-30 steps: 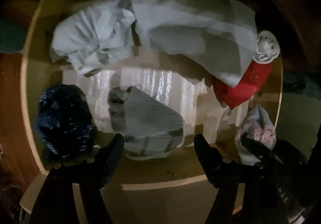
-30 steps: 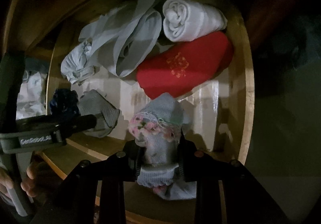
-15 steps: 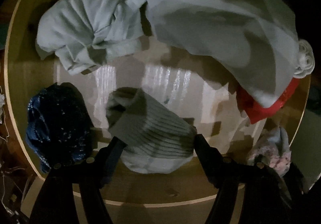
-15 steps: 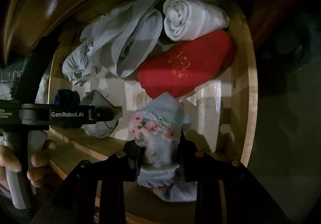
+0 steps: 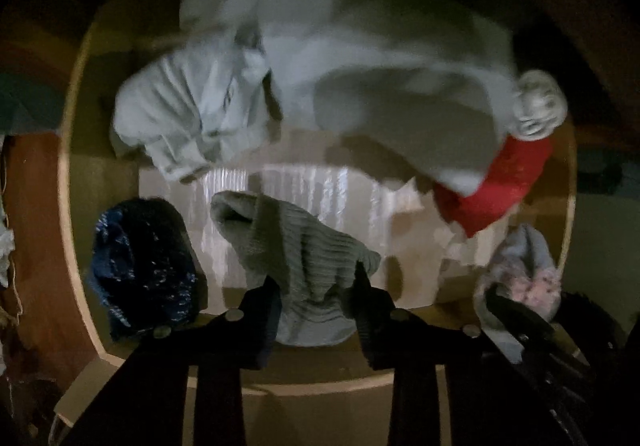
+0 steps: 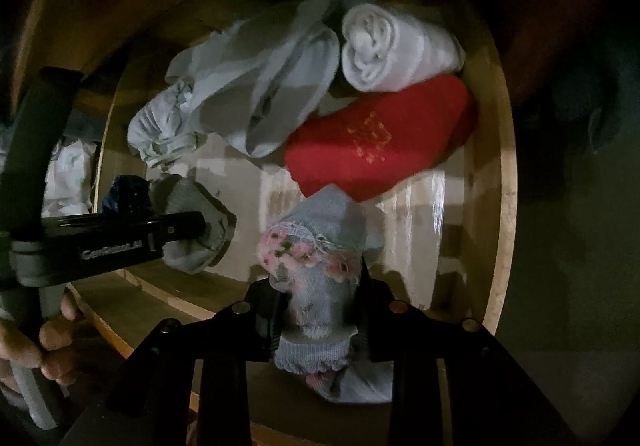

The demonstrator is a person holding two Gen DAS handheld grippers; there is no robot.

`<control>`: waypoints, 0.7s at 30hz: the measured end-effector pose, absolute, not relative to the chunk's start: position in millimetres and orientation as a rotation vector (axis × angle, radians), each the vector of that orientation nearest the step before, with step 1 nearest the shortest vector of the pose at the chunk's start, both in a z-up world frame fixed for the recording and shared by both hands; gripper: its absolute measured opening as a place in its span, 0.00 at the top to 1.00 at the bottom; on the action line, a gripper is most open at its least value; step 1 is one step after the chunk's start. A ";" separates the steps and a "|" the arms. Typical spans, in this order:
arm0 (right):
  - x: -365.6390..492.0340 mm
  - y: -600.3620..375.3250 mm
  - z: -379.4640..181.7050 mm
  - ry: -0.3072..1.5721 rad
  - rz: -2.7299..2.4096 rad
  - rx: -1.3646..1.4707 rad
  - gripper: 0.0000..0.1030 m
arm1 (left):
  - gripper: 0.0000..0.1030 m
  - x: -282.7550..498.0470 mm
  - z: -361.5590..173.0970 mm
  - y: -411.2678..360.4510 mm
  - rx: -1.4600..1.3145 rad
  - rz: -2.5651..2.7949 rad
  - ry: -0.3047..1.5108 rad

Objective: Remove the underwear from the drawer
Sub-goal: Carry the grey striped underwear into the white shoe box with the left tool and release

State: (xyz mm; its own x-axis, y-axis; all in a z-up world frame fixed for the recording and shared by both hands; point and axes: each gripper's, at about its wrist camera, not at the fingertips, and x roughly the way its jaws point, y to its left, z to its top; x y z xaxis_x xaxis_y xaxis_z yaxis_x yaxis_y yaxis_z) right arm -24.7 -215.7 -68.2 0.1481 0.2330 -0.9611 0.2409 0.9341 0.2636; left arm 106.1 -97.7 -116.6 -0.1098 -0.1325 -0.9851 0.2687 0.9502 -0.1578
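While closing on the grey ribbed garment (image 5: pixel 304 266), left gripper (image 5: pixel 316 298) pointed straight down into the open drawer (image 5: pixel 74 182), jaws narrowing with the knit bunched between them and the pads already pinching its near end. Gripped at the edge nearest the drawer front, probably because that end sits clear of the neighbours and can rise without dragging them. Right gripper (image 6: pixel 320 310) clamped narrow on a pale blue knit piece with pink floral trim (image 6: pixel 320 266), held above the front of the drawer, likely parked there so both pieces can come out together.

Left inside: dark blue speckled bundle (image 5: pixel 140 262) just beside the grey piece, near the left wall; crumpled pale grey cloth (image 5: pixel 192 118) and a larger loose grey garment (image 5: pixel 400 86) toward the back; white rolled item (image 6: pixel 396 50) touching a red folded piece with gold embroidery (image 6: pixel 380 134) at the back right. Hard to tell in the dim light which pieces are underwear and which socks. A hand (image 6: pixel 36 342) wrapped round the left tool's handle at the lower left of the right view.
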 end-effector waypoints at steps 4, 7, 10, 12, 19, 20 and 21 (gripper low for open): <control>-24.4 -211.7 -58.2 1.382 -0.002 0.379 0.73 | 0.68 102.3 -89.7 -100.6 0.102 -0.375 1.573; -24.1 -209.5 -54.7 1.362 -0.011 0.358 0.73 | 0.68 93.5 -75.1 -98.4 0.110 -0.393 1.525; -25.3 -208.8 -54.5 1.360 -0.042 0.322 0.73 | 0.68 80.2 -62.0 -90.1 0.140 -0.393 1.477; -25.6 -210.0 -55.8 1.361 -0.057 0.313 0.73 | 0.68 73.5 -52.1 -86.5 0.153 -0.401 1.437; -26.6 -211.8 -60.0 1.367 -0.087 0.302 0.73 | 0.68 51.6 -26.4 -59.5 0.173 -0.425 1.300; -26.8 -212.8 -60.4 1.367 -0.091 0.305 0.73 | 0.68 48.9 -25.1 -59.0 0.181 -0.427 1.277; -27.1 -213.7 -60.8 1.368 -0.093 0.310 0.73 | 0.68 44.8 -21.4 -58.0 0.191 -0.429 1.259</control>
State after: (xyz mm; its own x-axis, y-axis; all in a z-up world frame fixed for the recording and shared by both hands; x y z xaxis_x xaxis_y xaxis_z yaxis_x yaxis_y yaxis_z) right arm -27.1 -213.7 -60.8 0.2054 0.1138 -0.9720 0.2445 0.9558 0.1636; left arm 44.8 -58.0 -21.4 0.2410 -0.2077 -0.9480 0.4146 0.9053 -0.0929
